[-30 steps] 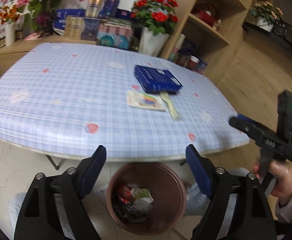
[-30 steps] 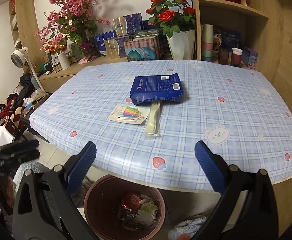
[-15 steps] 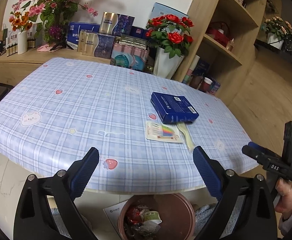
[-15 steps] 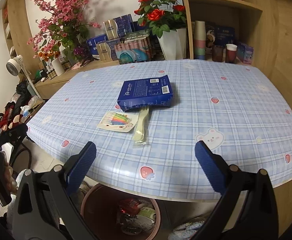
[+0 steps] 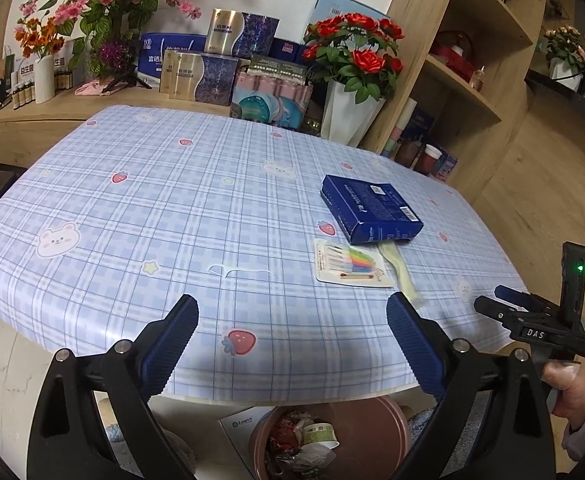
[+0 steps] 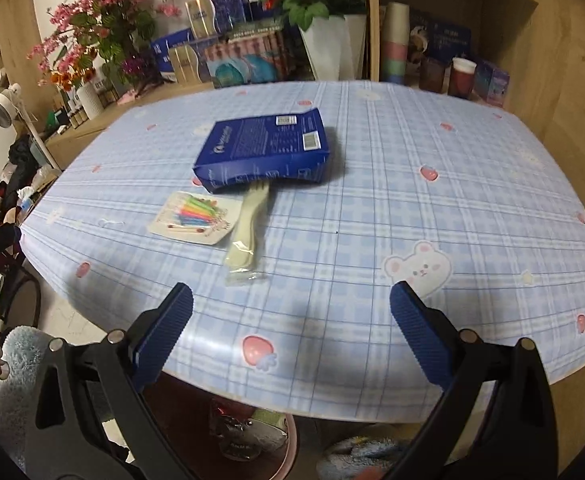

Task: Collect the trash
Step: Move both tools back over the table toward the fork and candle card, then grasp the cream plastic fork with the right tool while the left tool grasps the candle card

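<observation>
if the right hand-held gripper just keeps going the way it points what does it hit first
Most likely the bare tablecloth near the table's front edge, just short of the wrapped plastic fork. The right hand-held gripper is open and empty; depth is uncertain.

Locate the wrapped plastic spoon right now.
In both wrist views the wrapped spoon lies on the table, its far end tucked under the blue box, right beside the candle pack.

Tablecloth [image 5: 172, 200] pale blue plaid, strawberries, bears; box [image 5: 370, 208] dark blue; bin [image 5: 372, 420] reddish-brown.
</observation>
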A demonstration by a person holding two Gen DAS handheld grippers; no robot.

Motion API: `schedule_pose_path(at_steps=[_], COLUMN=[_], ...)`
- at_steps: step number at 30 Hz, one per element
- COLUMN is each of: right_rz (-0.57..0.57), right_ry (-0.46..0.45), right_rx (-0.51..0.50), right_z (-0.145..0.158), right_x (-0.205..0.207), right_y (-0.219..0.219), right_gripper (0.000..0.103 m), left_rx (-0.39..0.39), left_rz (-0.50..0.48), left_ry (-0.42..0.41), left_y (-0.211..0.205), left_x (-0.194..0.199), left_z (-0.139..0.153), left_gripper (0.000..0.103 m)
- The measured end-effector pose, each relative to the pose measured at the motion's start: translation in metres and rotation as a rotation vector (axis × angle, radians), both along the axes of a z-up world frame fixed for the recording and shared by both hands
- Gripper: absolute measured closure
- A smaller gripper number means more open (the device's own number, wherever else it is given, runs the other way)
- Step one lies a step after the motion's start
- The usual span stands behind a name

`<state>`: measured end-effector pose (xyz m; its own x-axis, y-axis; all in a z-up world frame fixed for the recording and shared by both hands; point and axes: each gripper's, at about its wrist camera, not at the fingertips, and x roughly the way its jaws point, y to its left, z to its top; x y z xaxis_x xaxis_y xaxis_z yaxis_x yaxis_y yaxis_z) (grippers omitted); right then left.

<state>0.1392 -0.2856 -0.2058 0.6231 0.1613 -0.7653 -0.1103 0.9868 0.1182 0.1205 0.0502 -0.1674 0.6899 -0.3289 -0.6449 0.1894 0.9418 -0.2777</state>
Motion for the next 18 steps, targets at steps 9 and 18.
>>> schedule_pose_path(at_steps=[9,18], right_rz=[0.088,0.129], right_ry=[0.051,0.091], right_rx=[-0.037,-0.032], right_z=[-0.024,-0.041], right_x=[0.050,0.097], right_y=[0.019,0.048], right_gripper=[0.024,0.035], left_rx=[0.046,0.076], left_rz=[-0.029,-0.122], left_ry=[0.013,0.058], left_y=[-0.007,-0.035], left_x=[0.032,0.061], left_z=[-0.011,-0.027], left_gripper=[0.010,0.010])
